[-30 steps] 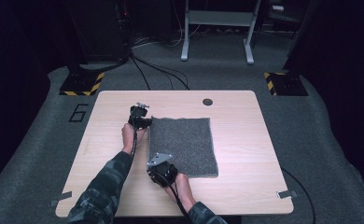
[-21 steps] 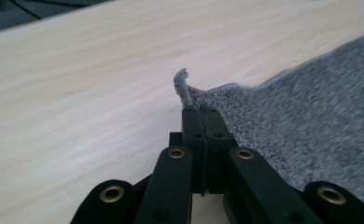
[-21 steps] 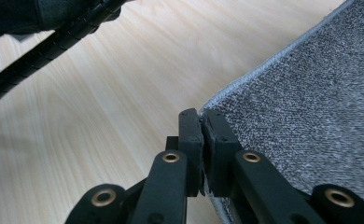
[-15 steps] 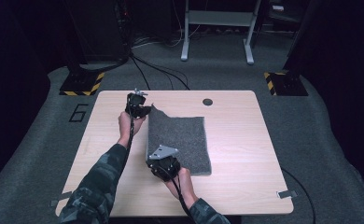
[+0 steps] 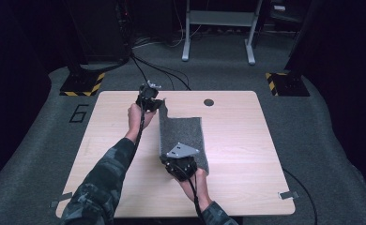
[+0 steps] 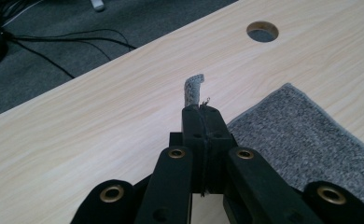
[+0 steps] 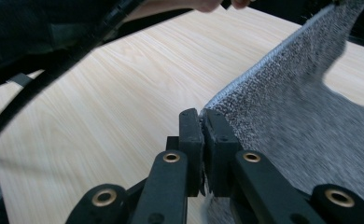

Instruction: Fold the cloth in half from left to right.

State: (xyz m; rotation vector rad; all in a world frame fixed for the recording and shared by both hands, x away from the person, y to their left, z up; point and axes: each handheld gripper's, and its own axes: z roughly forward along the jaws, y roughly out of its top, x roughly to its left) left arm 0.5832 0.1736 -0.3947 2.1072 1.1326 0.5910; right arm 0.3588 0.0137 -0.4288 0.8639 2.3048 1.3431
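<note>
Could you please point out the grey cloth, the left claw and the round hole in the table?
grey cloth (image 5: 183,136): high view, its flat middle.
left claw (image 6: 202,108): left gripper view, tips shut on the cloth's corner.
round hole (image 5: 209,102): high view, its centre.

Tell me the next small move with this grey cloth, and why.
Probably carry the lifted edge on across to the right and lay it over the half that lies flat. Both the left gripper and the right gripper are shut on corners of the grey cloth, whose left edge stands raised off the table.
</note>
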